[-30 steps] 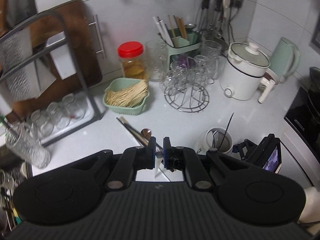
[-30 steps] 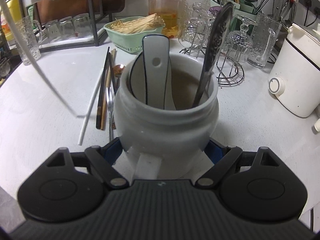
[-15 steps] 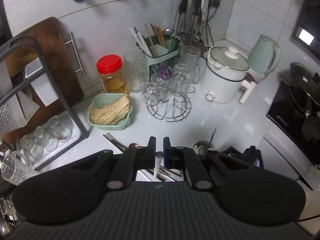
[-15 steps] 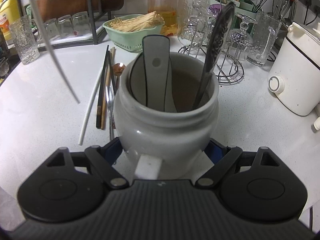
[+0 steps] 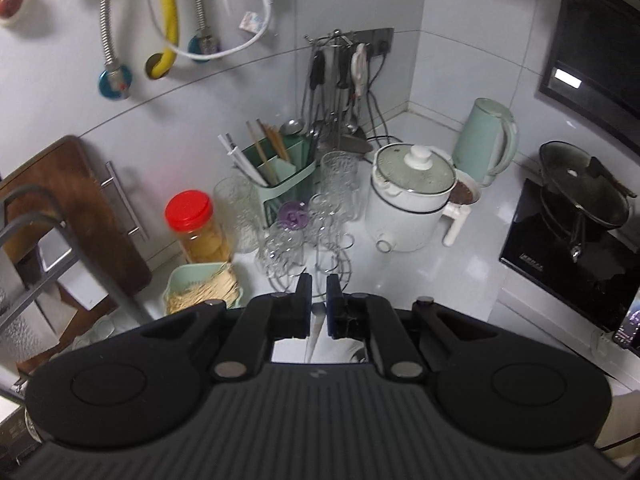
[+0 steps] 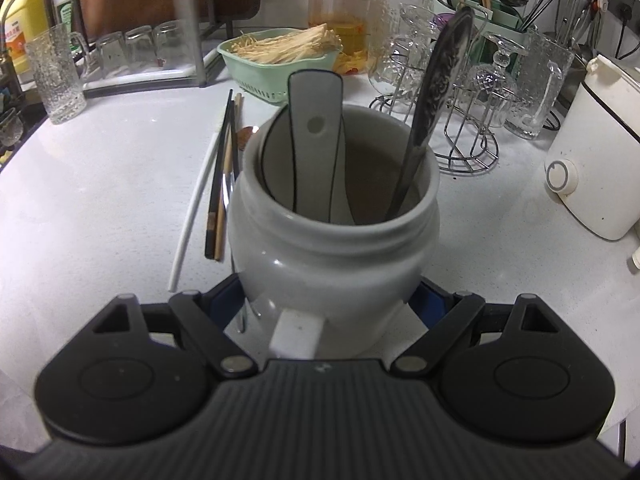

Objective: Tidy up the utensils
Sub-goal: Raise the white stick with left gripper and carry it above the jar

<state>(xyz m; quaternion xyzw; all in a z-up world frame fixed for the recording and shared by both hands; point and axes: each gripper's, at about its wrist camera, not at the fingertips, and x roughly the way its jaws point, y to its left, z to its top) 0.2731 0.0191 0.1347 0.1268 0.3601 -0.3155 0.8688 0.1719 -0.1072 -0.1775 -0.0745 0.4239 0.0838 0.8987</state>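
Right wrist view: the right gripper (image 6: 326, 300) is clamped on the white jar (image 6: 336, 248) standing on the counter (image 6: 100, 200); a ceramic spoon (image 6: 316, 136) and metal spoon (image 6: 436, 96) stand inside, chopsticks (image 6: 222, 176) lie beside. Only the left wrist view shows the left gripper (image 5: 318, 300), pinching a white chopstick (image 5: 316, 332), plus the stove (image 5: 572, 248).

1. A white worktop (image 6: 100, 184) is bounded by pale tiled walls (image 5: 460, 40) that meet in a corner.
2. Flexible metal hoses (image 5: 105, 20) and a yellow hose (image 5: 168, 12) are fixed to the wall.
3. A black cooktop (image 5: 560, 264) is set at the right, under a dark hood (image 5: 596, 32).
4. A dark wooden board (image 5: 76, 208) is leaned against the wall.
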